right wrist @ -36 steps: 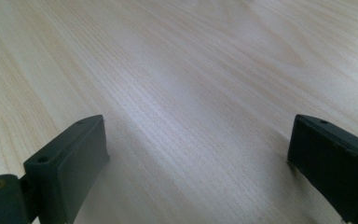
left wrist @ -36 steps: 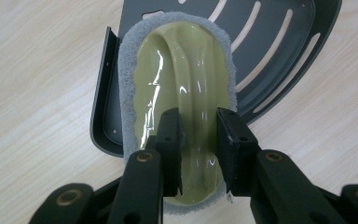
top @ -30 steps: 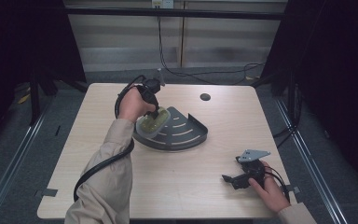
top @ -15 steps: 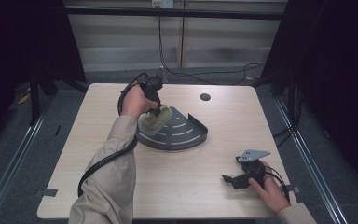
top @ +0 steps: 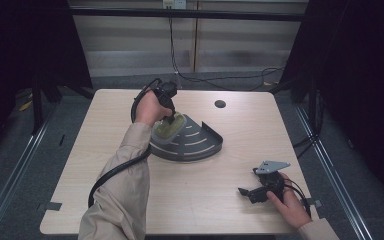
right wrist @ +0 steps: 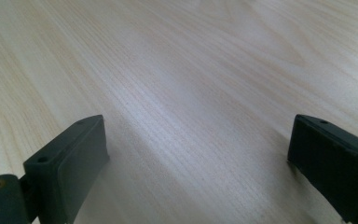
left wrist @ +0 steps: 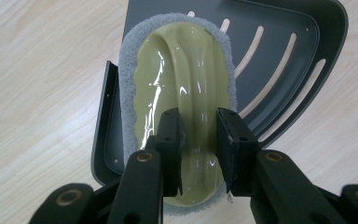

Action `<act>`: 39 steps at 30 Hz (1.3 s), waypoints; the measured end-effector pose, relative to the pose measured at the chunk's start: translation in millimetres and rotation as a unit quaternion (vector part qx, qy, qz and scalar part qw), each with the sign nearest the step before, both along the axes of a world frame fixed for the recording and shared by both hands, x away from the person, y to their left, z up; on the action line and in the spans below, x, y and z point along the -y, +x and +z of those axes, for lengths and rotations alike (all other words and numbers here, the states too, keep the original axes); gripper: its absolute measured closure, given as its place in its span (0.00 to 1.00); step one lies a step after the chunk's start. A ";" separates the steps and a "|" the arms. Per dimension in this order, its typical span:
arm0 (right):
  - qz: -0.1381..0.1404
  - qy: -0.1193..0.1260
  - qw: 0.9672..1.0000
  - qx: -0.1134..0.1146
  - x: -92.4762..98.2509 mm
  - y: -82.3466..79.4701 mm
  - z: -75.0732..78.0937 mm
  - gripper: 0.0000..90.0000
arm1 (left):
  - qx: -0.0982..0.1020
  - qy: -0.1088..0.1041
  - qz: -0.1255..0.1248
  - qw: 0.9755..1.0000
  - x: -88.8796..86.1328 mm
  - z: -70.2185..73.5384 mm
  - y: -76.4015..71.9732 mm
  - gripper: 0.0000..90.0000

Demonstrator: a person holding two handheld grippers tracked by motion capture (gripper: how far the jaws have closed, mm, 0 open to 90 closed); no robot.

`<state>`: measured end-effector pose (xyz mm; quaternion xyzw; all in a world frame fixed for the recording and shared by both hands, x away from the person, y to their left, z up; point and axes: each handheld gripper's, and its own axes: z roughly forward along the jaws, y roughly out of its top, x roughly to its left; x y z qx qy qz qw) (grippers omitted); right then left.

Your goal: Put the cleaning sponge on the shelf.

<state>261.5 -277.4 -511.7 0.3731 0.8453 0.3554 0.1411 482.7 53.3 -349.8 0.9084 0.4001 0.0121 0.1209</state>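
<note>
The left gripper has its jaws narrowed onto the raised central ridge of an olive-green scrubber, one jaw on each side of the ridge. The left gripper view resolves what the high view cannot: a grey felt pad rims the glossy green body, and the scrubber lies directly ahead of and beneath the jaws. It rests in the near corner of a dark grey slotted corner tray, whose curved wall lies beyond the jaws.

In the high view the left gripper is held over the scrubber at the tray.

The right gripper has its jaws spread wide with only bare wooden table between them. The high view places the right gripper near the table's front edge, well apart from the tray.
</note>
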 end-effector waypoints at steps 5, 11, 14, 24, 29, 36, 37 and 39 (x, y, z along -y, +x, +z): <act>0.000 0.000 1.000 -0.001 0.0 -0.1 0.1 0.05 | -0.004 -0.001 0.005 1.000 0.5 -2.6 2.6 0.79; -0.001 0.000 1.000 0.001 0.0 0.0 0.0 0.05 | -0.001 -0.001 0.010 1.000 2.0 -7.9 4.4 0.79; 0.000 0.000 1.000 0.001 0.0 0.0 -0.1 0.05 | -0.005 -0.005 0.010 1.000 1.8 -11.6 5.4 0.79; -0.001 0.001 1.000 0.001 0.0 0.0 -0.1 0.05 | -0.003 -0.002 0.014 1.000 -3.7 -26.6 10.2 0.79; -0.001 0.000 1.000 0.000 0.0 0.0 -0.1 0.05 | -0.006 -0.006 0.012 1.000 -4.2 -36.3 12.3 0.79; -0.001 0.001 1.000 0.000 0.0 0.0 -0.1 0.05 | -0.003 0.001 0.008 1.000 -7.5 -42.8 13.4 0.79; -0.001 0.001 1.000 0.001 -0.1 0.0 -0.1 0.05 | -0.004 0.001 0.005 1.000 -8.2 -42.9 13.8 0.79; 0.000 0.001 1.000 0.001 0.0 0.0 -0.1 0.05 | -0.001 0.002 0.004 1.000 -10.6 -44.5 13.9 0.79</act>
